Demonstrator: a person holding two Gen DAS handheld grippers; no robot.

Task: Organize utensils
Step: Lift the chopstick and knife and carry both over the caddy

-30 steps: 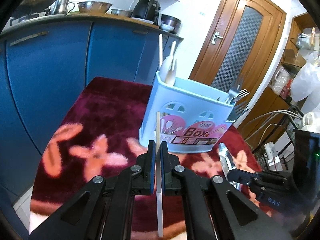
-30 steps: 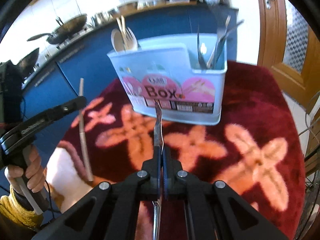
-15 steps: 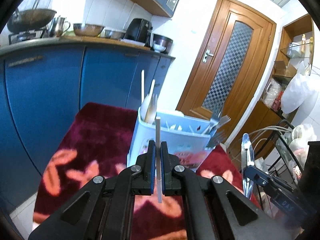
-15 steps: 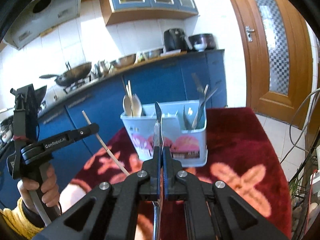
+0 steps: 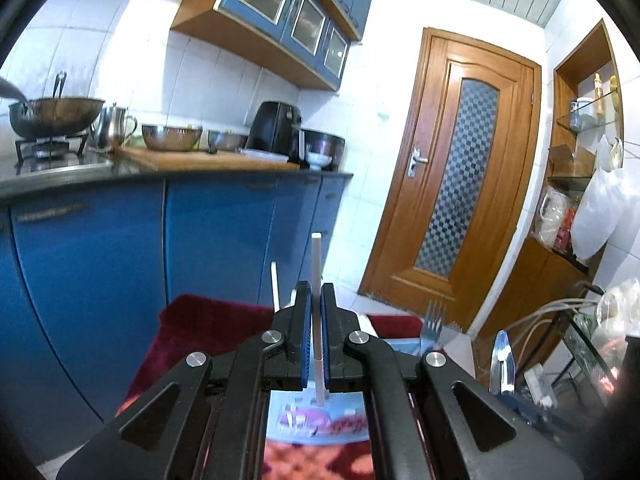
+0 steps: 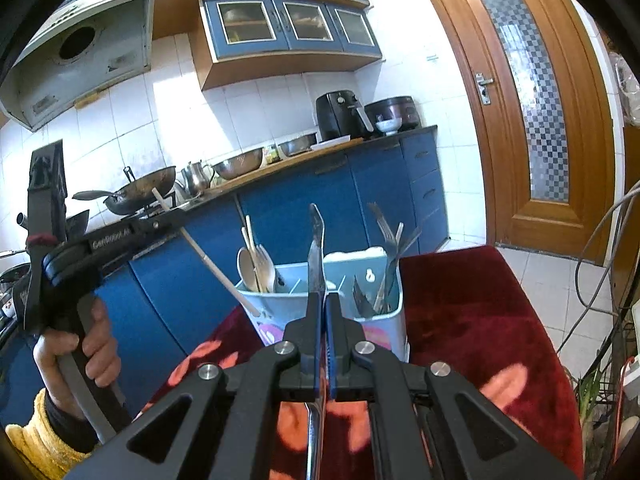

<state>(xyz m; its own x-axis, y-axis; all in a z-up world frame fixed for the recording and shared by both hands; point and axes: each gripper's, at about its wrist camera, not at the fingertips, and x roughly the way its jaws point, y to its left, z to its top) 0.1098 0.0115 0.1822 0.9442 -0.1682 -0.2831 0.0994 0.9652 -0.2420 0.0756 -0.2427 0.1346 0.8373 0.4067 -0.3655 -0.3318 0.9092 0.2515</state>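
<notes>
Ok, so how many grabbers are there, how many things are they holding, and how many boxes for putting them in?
Grippers: 2 (left gripper, right gripper)
White chopstick, held in the left: 1
Metal knife, held in the right: 1
Utensil box: 1
Total: 5

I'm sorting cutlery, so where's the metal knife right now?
In the right wrist view, the knife is clamped upright in the right gripper, in front of the light blue utensil box on the red cloth.
</notes>
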